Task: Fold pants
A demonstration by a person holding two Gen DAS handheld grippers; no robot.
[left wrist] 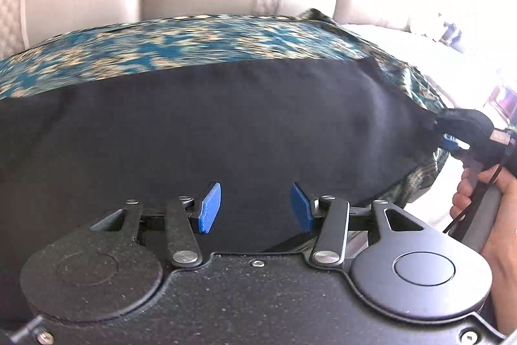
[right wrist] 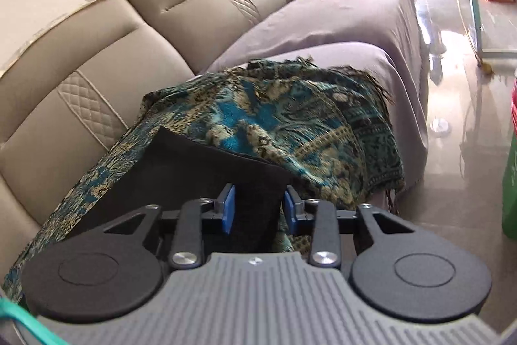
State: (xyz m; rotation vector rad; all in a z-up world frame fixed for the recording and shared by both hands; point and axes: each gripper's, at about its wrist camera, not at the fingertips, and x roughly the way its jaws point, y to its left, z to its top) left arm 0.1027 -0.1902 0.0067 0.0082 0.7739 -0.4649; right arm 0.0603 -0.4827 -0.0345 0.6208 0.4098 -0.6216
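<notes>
Closest to the lens on the left wrist cam is the left gripper [left wrist: 256,207], blue pads spread wide with nothing between them, hanging right over the pants [left wrist: 210,131]. On the right wrist cam the right gripper [right wrist: 258,209] is in the same front-row spot, but its pads sit at a narrower gap with a bunch of the dark fabric standing up between them. It looks like the cloth fills that gap, but I can't honestly tell if the pads are actually biting down on it, too dark in there.

The pants are black and lie spread out flat on a teal and tan patterned throw [right wrist: 274,125] that covers the sofa seat. From the left cam they stretch across nearly the whole width, and the far right corner is pulled to a point where the right gripper [left wrist: 450,141] meets it, with the person's right hand [left wrist: 484,199] wrapped around the handle behind it.

Past the throw there's the beige leather sofa back [right wrist: 97,60] with quilted stripes, then a grey cover [right wrist: 339,18] draped over the rest of the seat. Shiny tiled floor [right wrist: 458,151] runs along the right side, and something green [right wrist: 510,189] sits at the frame edge.
</notes>
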